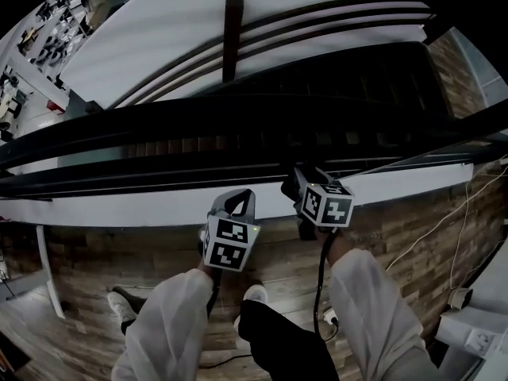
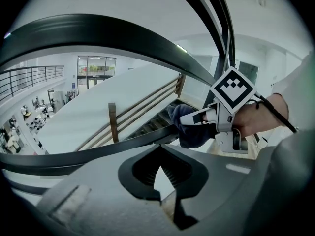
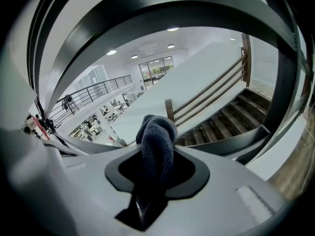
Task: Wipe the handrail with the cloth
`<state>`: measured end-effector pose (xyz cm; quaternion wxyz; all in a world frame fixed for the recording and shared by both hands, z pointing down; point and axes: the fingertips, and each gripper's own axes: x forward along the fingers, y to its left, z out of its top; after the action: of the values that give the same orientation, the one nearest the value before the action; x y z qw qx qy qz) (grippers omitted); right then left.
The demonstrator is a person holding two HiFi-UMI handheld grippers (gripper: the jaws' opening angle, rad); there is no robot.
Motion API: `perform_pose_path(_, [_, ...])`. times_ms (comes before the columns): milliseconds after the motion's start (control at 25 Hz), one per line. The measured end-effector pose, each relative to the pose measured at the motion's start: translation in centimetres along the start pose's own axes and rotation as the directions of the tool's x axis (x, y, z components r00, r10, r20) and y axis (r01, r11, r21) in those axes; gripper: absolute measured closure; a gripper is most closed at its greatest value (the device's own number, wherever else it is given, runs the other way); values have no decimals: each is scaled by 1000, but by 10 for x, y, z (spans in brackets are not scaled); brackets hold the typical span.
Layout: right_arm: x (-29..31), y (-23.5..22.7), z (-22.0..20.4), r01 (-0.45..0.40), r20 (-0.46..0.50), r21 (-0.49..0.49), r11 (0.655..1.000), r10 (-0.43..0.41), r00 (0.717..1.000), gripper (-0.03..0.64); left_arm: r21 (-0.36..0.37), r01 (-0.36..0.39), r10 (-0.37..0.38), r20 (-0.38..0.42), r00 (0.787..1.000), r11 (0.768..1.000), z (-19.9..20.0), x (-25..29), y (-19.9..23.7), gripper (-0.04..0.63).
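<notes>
The right gripper (image 3: 147, 183) is clamped on a dark blue cloth (image 3: 156, 139), which bunches up above its jaws. Only the left gripper view shows that cloth against the dark handrail (image 2: 74, 157). The left gripper (image 2: 160, 181) is closed with nothing in it. The head view shows both grippers side by side at the rail, with stairs (image 1: 198, 143) beyond.

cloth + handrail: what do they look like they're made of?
Cloth: soft woven or terry fabric, dark blue-grey and matte. It shows a fine ribbed, fuzzy texture and bunches into soft folds.
Handrail: smooth dark flat bar with a slight sheen and crisp edges. Probably painted or coated metal, but a plastic cap can't be ruled out.
</notes>
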<state>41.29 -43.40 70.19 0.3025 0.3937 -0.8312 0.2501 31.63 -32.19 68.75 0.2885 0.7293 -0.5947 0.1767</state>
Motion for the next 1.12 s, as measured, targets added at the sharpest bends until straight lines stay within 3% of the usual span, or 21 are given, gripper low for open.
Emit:
perform_pose_path(400, [-14, -71, 12, 38, 37, 3, 999, -38, 999, 506, -50, 36, -35, 26, 999, 998, 19, 39, -40, 592])
perform_pose_path(640, [-25, -123, 17, 133, 36, -17, 991, -132, 991, 507, -23, 69, -69, 23, 997, 997, 26, 51, -57, 592])
perform_pose_path(960, [-37, -183, 24, 295, 42, -55, 954, -293, 955, 508, -39, 43, -42, 15, 999, 998, 21, 48, -42, 592])
perform_pose_path(1120, [-42, -192, 26, 329, 21, -81, 941, -328, 944, 509, -45, 33, -32, 23, 999, 998, 21, 41, -36, 592])
